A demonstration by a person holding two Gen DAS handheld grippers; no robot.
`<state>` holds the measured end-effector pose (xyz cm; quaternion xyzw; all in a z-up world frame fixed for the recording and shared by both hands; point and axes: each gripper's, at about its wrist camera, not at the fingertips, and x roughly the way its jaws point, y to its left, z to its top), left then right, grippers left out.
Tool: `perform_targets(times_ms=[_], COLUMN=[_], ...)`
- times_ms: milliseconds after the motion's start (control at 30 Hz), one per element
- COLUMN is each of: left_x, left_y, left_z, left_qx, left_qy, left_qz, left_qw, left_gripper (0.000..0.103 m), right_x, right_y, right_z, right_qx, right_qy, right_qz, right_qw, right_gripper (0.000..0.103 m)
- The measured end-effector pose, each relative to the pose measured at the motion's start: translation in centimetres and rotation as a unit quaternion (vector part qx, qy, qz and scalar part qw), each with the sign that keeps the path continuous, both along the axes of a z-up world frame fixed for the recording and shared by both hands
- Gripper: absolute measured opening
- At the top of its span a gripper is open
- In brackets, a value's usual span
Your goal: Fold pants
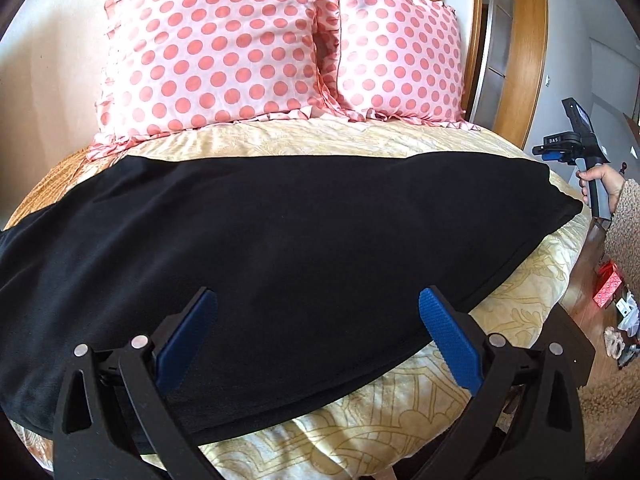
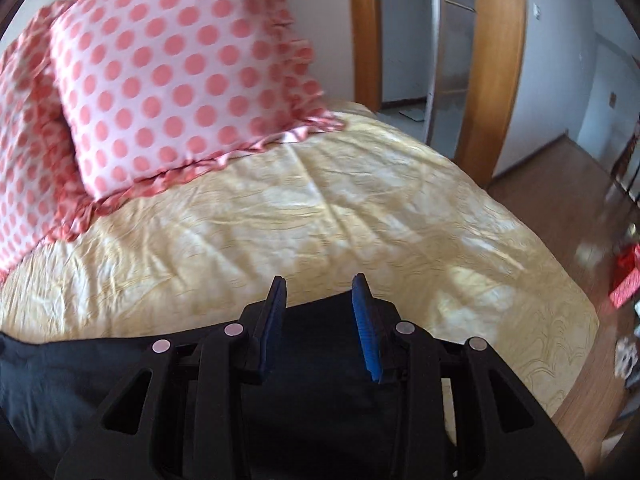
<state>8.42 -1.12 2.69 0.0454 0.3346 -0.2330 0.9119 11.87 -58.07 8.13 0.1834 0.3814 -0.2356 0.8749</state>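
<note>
Black pants (image 1: 280, 232) across yellow bedspread (image 1: 520, 280)

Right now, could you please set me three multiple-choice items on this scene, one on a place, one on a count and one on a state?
1. Where do the black pants lie?
A. on the wooden floor
B. across the yellow bedspread
C. on top of the pillows

2. How many polka-dot pillows lean at the head of the bed?
A. one
B. two
C. four

3. How stands the left gripper?
A. open above the pants, nothing between its blue pads
B. shut on a pillow
C. shut on the bedspread

Key: 1 B, the dark cloth spreads over the yellow cover; 2 B, two dotted pillows stand side by side; 3 A, its pads stand wide apart and grip nothing.
</note>
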Motion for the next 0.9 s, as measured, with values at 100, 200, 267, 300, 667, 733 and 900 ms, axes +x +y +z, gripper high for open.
perform_targets(times_ms=[100, 200, 267, 300, 667, 733, 900], left_x=[0.3, 0.7, 0.8, 0.9, 0.8, 0.7, 0.5], left_y=[0.1, 0.1, 0.0, -0.1, -0.3, -0.2, -0.1], left_z=[-0.4, -0.6, -0.5, -0.6, -0.6, -0.6, -0.7], left_qx=[-0.008, -0.010, -0.009, -0.007, 0.003, 0.000, -0.005], left_qy=[0.016, 0.022, 0.024, 0.024, 0.018, 0.018, 0.017], left_qz=[0.005, 0.010, 0.012, 0.012, 0.011, 0.008, 0.002], left_qw=[0.9998, 0.9997, 0.9996, 0.9996, 0.9998, 0.9998, 0.9998], left_gripper=[0.101, 0.101, 0.101, 0.101, 0.101, 0.101, 0.101], right_x=[-0.2, -0.3, -0.2, -0.1, -4.3, -6.8, -12.6], right_y=[-1.4, -0.8, 0.4, 0.8, -0.9, 0.1, 2.0], right_z=[-1.0, -1.9, -2.0, -1.9, -0.8, -0.1, 0.0], right_qx=[0.041, 0.056, 0.029, 0.006, 0.020, 0.036, 0.066], right_qy=[-0.005, -0.010, -0.005, 0.002, -0.010, -0.023, -0.040], right_qz=[0.002, 0.027, 0.044, 0.043, -0.021, -0.018, -0.044], right_qw=[0.999, 0.998, 0.999, 0.999, 1.000, 0.999, 0.996], right_gripper=[0.036, 0.036, 0.014, 0.007, 0.028, 0.039, 0.038])
